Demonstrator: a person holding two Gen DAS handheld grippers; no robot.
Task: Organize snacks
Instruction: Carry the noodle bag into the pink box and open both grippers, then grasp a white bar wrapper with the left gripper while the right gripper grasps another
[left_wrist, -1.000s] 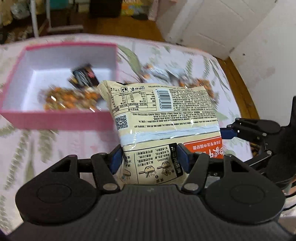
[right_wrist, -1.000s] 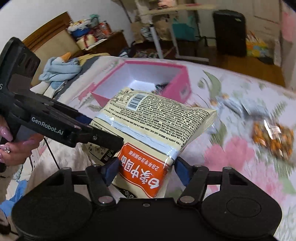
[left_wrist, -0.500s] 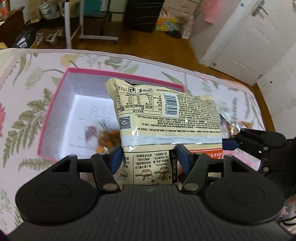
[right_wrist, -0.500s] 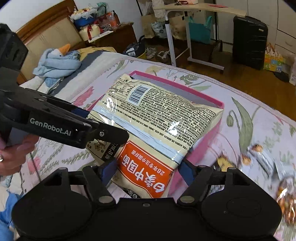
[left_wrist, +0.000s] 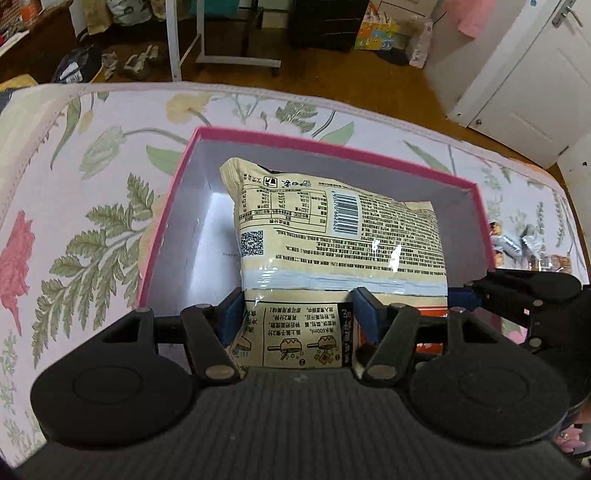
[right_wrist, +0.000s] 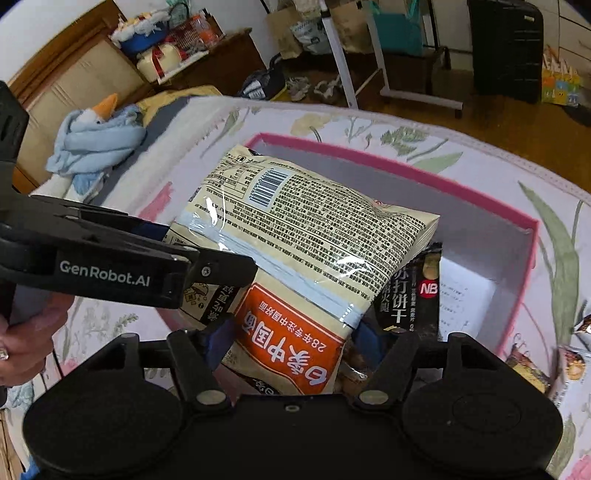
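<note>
Two grippers share one large cream plastic noodle packet: left gripper clamps its near-left corner, right gripper, fingers just closing, its orange near-right end, keeping it level over the pink-walled cardboard box on the floral bed.

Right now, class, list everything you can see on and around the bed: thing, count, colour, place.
noodle packet: one, cream and orange, over the box, gripped at its near edge
box: one, pink rim, grey inside, on the bedspread
dark biscuit packet: one, black, in the box
loose snacks: several, mixed, right of the box
bedspread: one, floral
blue plush: one, far left
left tool: black, shut on the packet
right tool: black, jaws just closing on the packet
hand: one, holding the left tool
</note>
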